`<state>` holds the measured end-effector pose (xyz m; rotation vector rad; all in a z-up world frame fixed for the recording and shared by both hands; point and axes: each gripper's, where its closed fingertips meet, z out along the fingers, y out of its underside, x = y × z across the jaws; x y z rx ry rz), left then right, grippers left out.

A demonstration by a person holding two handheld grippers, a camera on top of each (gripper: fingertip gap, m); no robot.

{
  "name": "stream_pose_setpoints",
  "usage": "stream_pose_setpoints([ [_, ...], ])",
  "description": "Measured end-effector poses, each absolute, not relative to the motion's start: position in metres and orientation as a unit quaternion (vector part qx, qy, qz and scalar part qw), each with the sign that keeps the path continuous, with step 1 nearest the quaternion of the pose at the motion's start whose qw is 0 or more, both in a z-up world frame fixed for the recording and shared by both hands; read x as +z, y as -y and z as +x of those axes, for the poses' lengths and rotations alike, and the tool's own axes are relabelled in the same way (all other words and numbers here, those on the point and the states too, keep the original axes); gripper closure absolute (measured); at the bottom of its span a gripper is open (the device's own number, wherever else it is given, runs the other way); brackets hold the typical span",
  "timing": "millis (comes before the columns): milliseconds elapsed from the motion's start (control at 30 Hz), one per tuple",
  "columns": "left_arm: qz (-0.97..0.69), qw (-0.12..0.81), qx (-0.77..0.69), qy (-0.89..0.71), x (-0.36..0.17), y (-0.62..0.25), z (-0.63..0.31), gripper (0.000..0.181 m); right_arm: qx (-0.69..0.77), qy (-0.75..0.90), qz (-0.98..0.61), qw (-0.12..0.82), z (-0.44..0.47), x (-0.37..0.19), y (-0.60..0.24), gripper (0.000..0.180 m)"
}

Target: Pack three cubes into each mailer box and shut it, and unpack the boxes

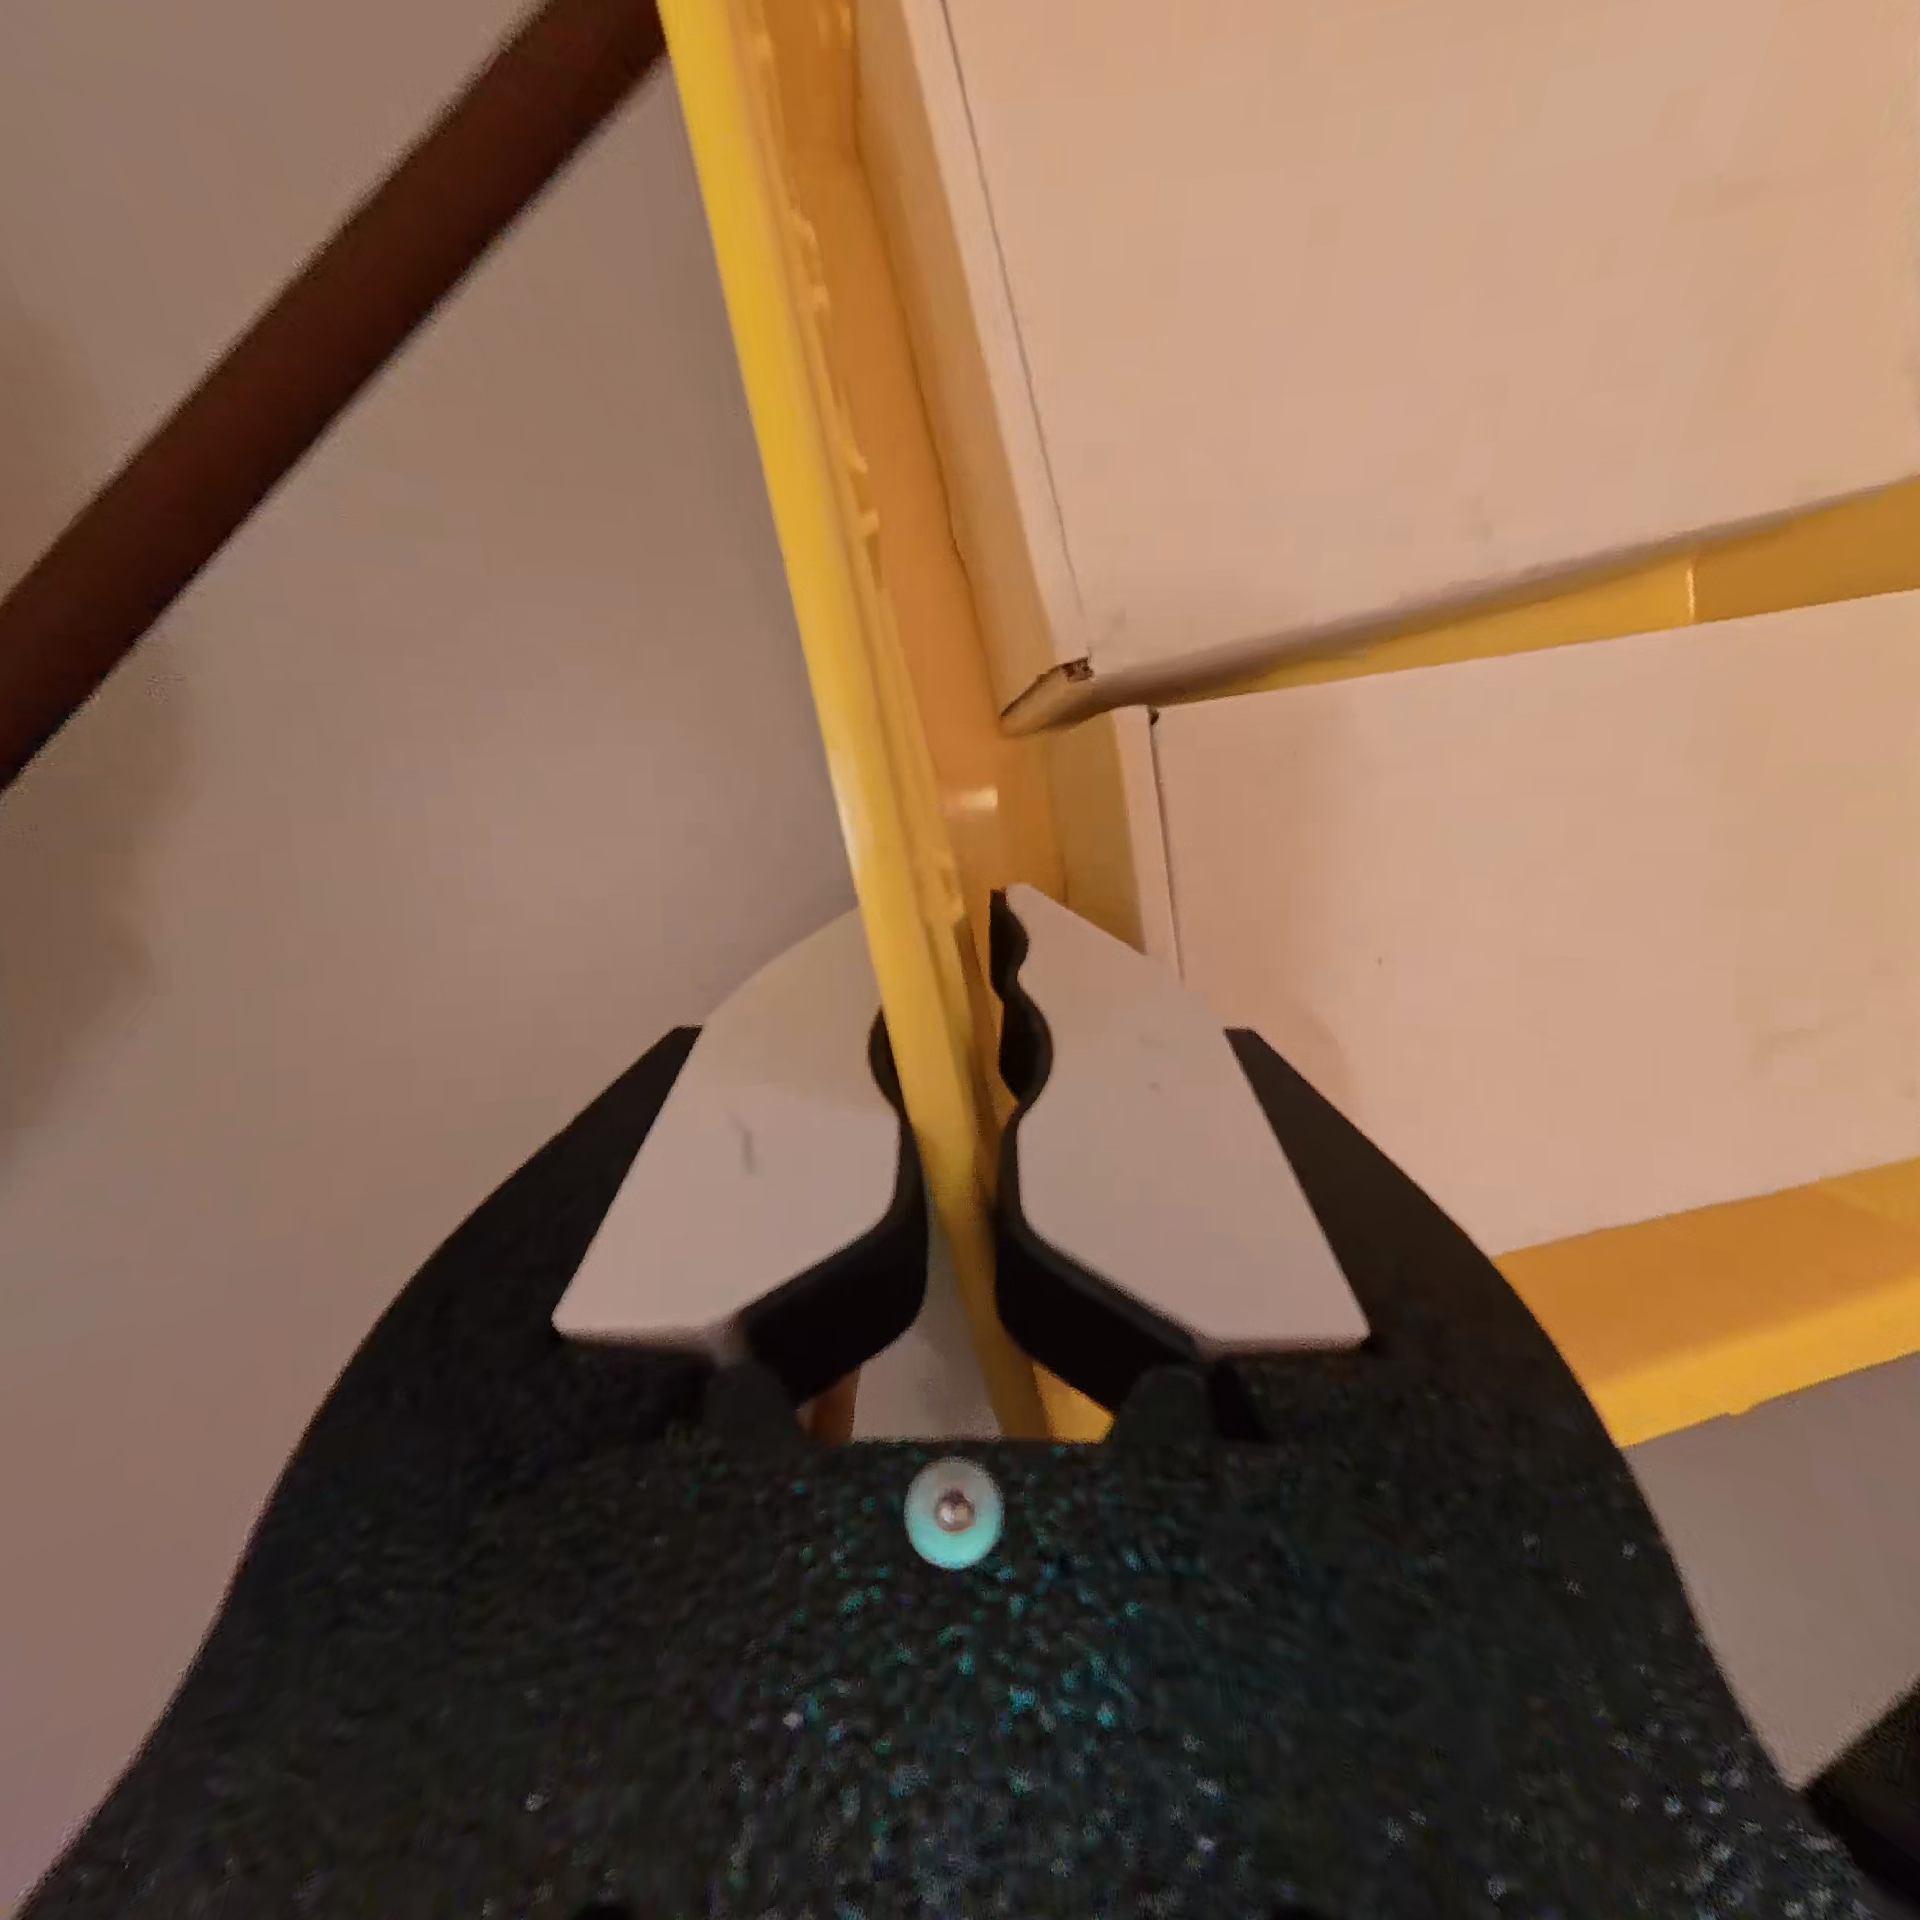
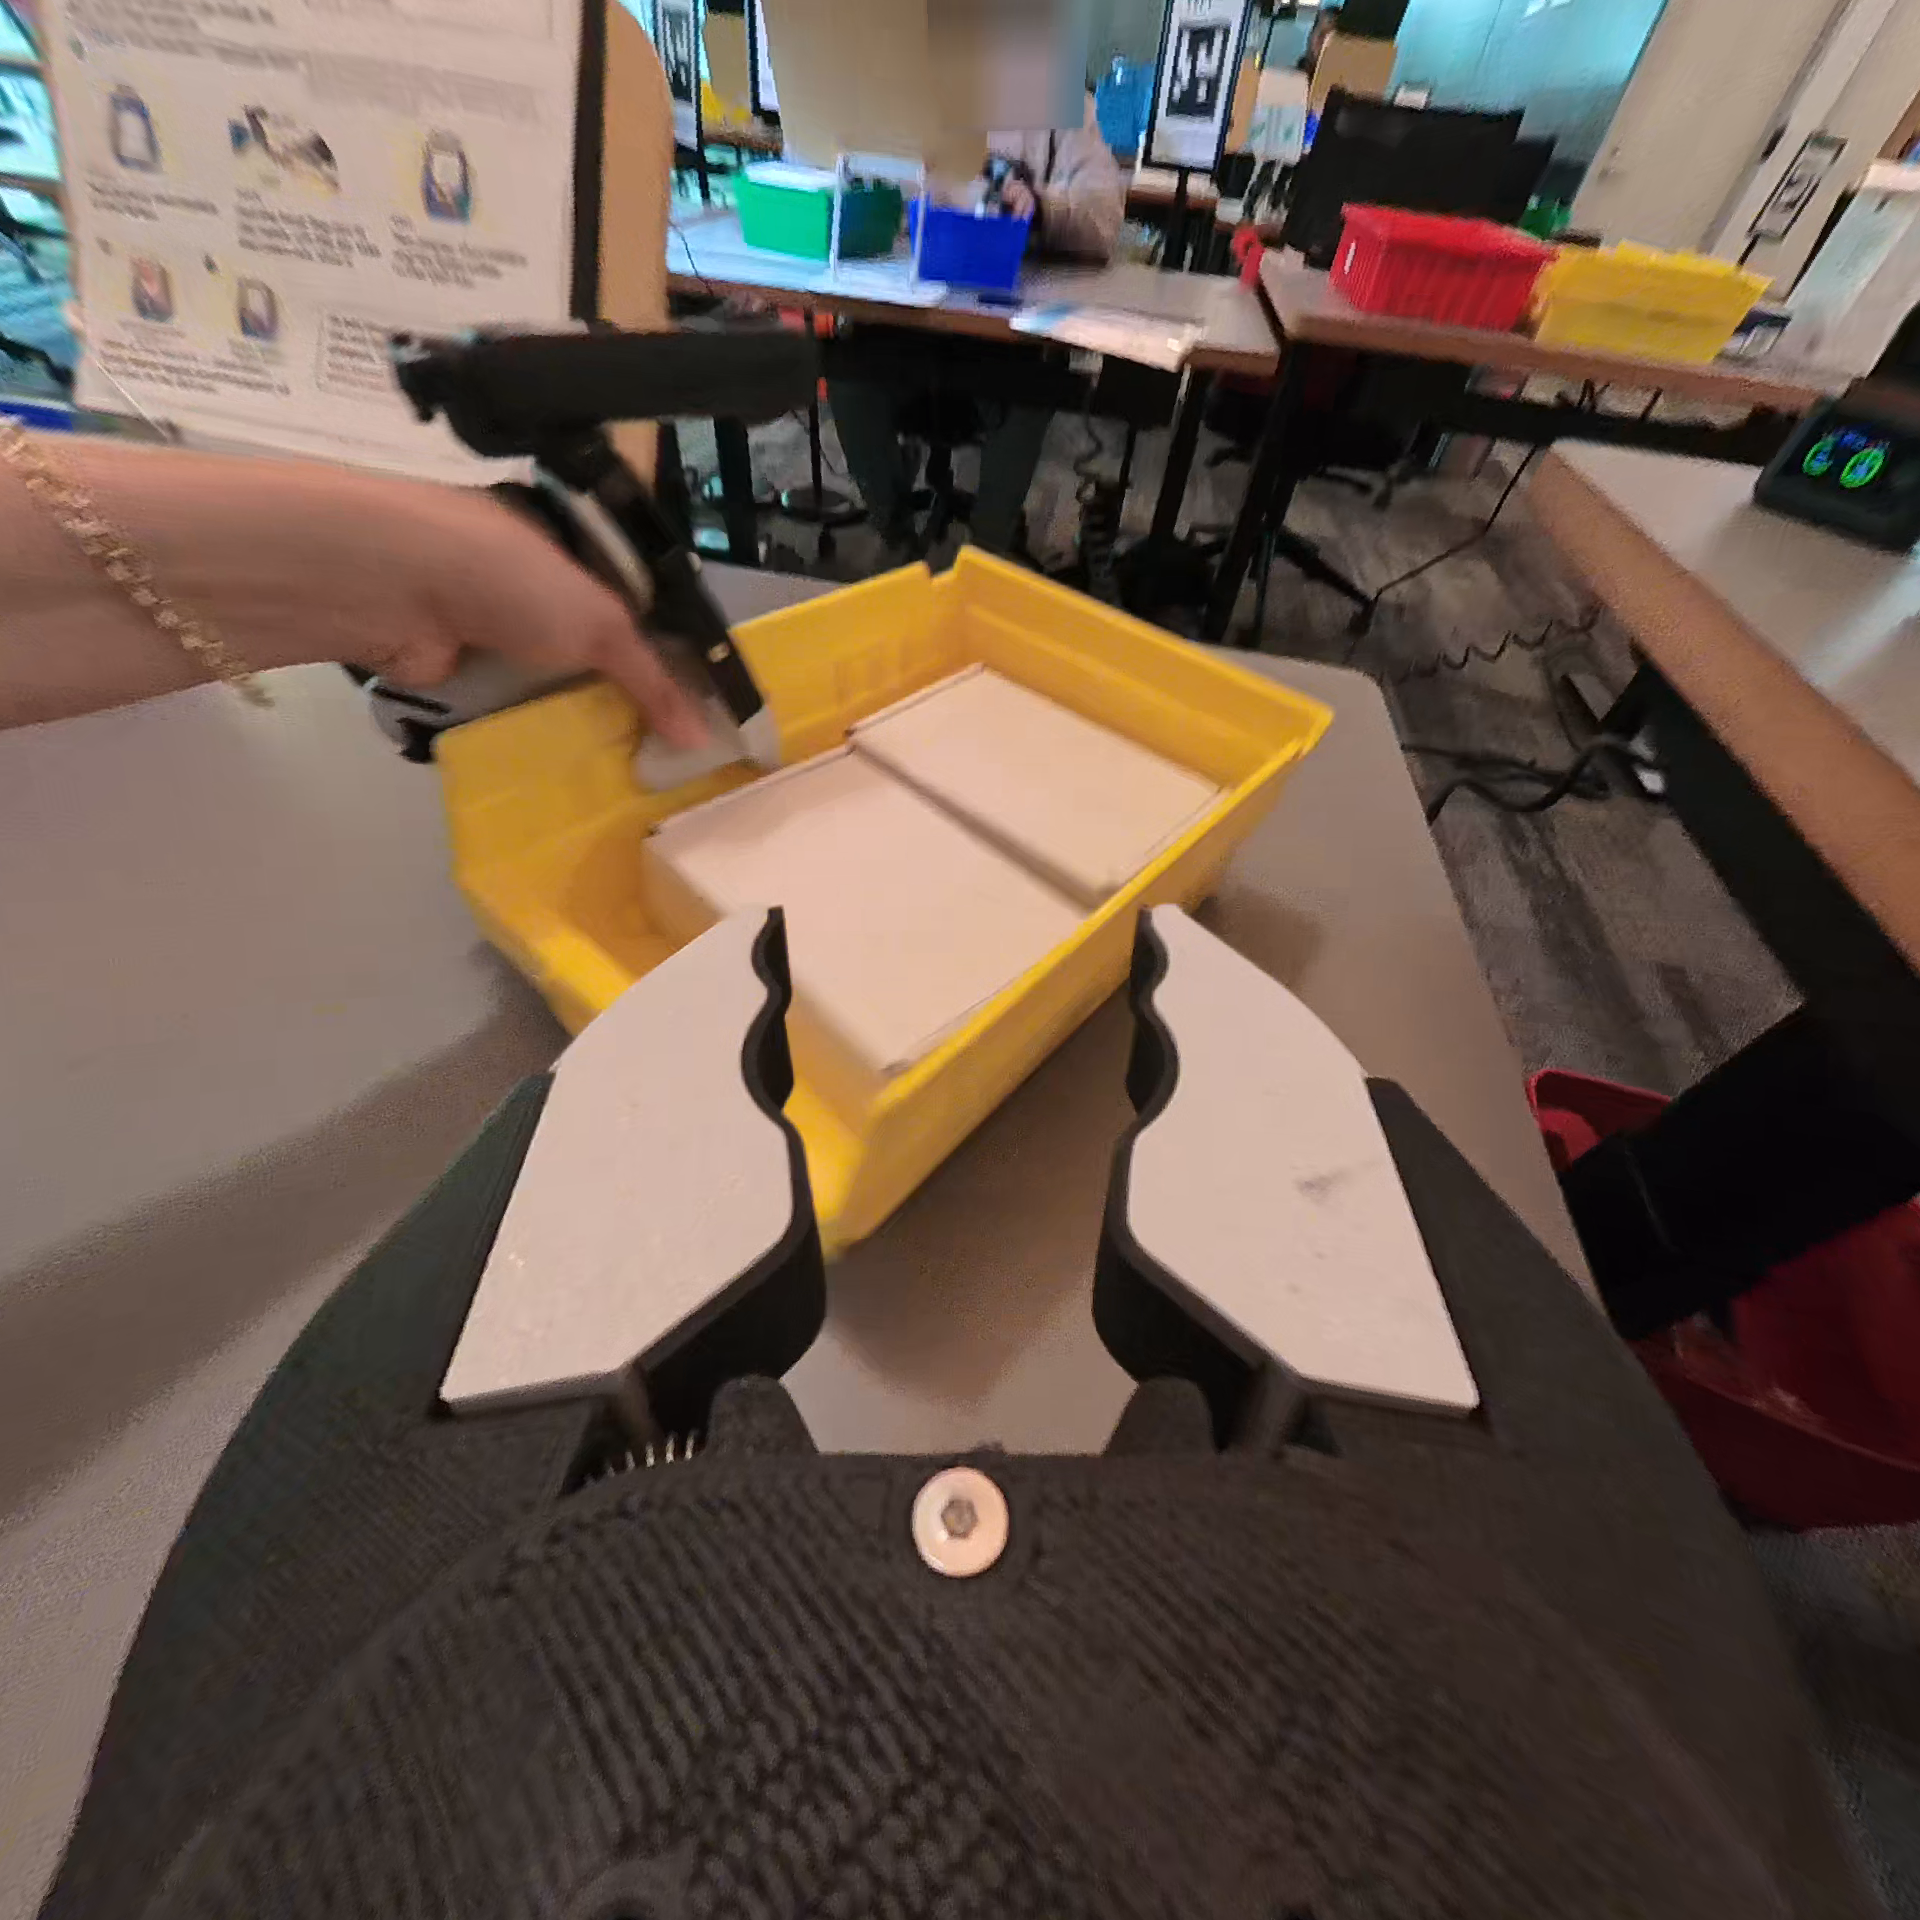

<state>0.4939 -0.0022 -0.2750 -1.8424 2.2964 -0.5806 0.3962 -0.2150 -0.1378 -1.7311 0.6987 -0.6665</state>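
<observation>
A yellow bin (image 2: pixel 1039 1060) stands on the grey table (image 2: pixel 208 935) and holds two shut white mailer boxes, one near (image 2: pixel 883 904) and one far (image 2: pixel 1039 769). My left gripper (image 1: pixel 951 997) is shut on the bin's yellow side wall (image 1: pixel 821 416); the boxes (image 1: pixel 1455 312) lie to its right in that view. In the right wrist view a hand holds the left gripper (image 2: pixel 727 743) at the bin's left wall. My right gripper (image 2: pixel 956 945) is open and empty, just above and in front of the bin's near corner. No cubes show.
A red bin (image 2: pixel 1787 1351) sits low at the right off the table's edge. An instruction sheet (image 2: pixel 312 208) stands at the back left. Other tables carry red (image 2: pixel 1434 265), yellow (image 2: pixel 1642 301), blue and green bins far behind. A small screen device (image 2: pixel 1849 468) sits on the right table.
</observation>
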Motion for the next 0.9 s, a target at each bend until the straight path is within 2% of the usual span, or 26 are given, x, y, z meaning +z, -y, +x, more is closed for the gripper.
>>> stream_pose_setpoints([
  [267, -0.517, 0.046, -0.216, -0.827, -0.231, -0.086, 0.269, 0.171, -0.288, -0.23, -0.718, 0.59, 0.362, -0.097, 0.184, 0.118],
  [433, -0.585, 0.066, -0.238, -0.773, -0.208, -0.182, 0.106, 0.17, -0.223, -0.217, -0.745, 0.59, 0.35, -0.119, 0.124, 0.118],
  [500, -0.631, 0.097, -0.239, -0.732, -0.2, -0.226, 0.047, 0.171, -0.178, -0.217, -0.765, 0.579, 0.339, -0.139, 0.082, 0.113],
  [667, -0.745, 0.183, -0.222, -0.602, -0.185, -0.33, -0.085, 0.17, -0.056, -0.125, -0.821, 0.555, 0.262, -0.188, -0.062, 0.083],
  [767, -0.802, 0.208, -0.191, -0.526, -0.185, -0.378, -0.154, 0.169, -0.045, -0.123, -0.814, 0.566, 0.234, -0.19, -0.145, 0.076],
  [900, -0.849, 0.228, -0.143, -0.456, -0.195, -0.424, -0.226, 0.168, -0.021, -0.168, -0.788, 0.591, 0.206, -0.183, -0.241, 0.078],
])
